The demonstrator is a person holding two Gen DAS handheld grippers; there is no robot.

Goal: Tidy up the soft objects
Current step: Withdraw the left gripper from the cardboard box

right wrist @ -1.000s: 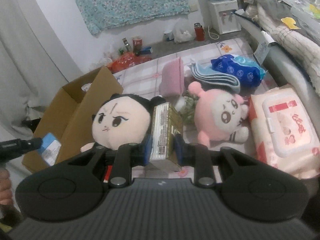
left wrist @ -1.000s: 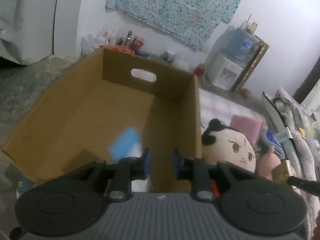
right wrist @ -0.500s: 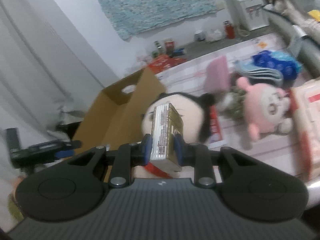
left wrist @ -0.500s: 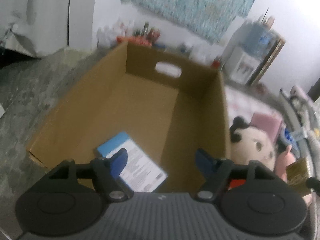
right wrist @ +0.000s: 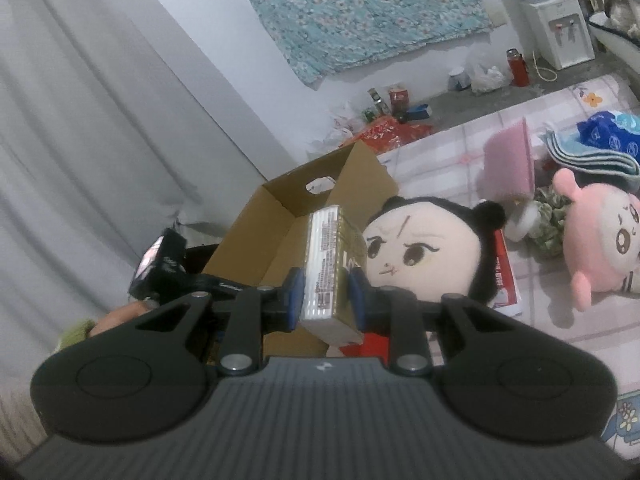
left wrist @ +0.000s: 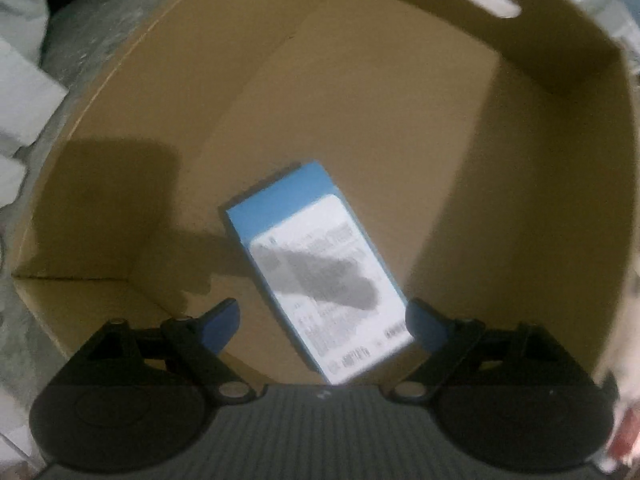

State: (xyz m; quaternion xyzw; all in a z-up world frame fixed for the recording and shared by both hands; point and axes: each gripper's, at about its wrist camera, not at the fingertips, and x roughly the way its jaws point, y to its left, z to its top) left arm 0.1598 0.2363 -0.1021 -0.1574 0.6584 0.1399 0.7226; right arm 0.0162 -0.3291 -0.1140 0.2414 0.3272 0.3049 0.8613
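Open-topped cardboard box (left wrist: pixel 360 92) down on the floor to take the loose items; blue-and-white packet (left wrist: pixel 316 268) flat on its bottom, released beneath left gripper (left wrist: pixel 322 320), jaws just opened wide, nothing pinched; gold pack (right wrist: pixel 332 268) clamped in right gripper (right wrist: pixel 326 294), probably boxward.

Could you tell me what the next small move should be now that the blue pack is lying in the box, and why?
Probably lift the left gripper clear of the cardboard box. Its jaws have just been opening, and the blue pack lies free on the box floor. That would make room for the right gripper, which is clamped on the gold pack beside the box.
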